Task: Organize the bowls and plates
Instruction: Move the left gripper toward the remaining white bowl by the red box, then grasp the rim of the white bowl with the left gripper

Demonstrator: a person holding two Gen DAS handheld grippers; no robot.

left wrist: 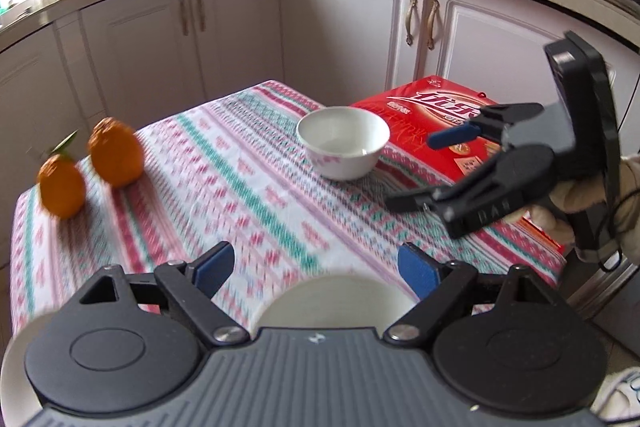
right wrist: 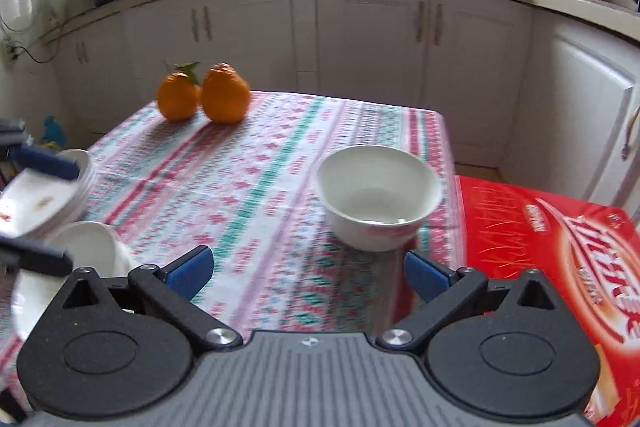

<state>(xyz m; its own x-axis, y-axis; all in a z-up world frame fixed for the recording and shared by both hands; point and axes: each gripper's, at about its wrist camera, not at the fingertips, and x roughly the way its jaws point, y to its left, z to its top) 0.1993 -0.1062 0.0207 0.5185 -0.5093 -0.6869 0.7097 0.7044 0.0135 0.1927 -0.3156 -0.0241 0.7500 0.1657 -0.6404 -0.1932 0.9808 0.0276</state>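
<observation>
White bowl point(right wrist: 378, 197) on tabletop point(right wrist: 256, 179), touching red box point(right wrist: 548, 251); right gripper point(right wrist: 308, 277) just before bowl, jaws spread, empty; left gripper point(left wrist: 316, 273) jaws spread over second bowl point(left wrist: 336, 301); oranges point(right wrist: 202, 93) beyond.

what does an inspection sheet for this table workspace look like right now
surface: table under a striped pink, green and white patterned tablecloth.
job's things: white ceramic bowl upright beside the red box; stack of white plates and another white bowl at the left edge.
clutter: two oranges side by side at the far corner; red printed cardboard box along the right edge.
grippers: left gripper open, a white dish below it; right gripper open, nothing between its blue pads.
cables: black cable hanging by the right gripper's handle.
surroundings: white kitchen cabinets, cluttered countertop.
</observation>
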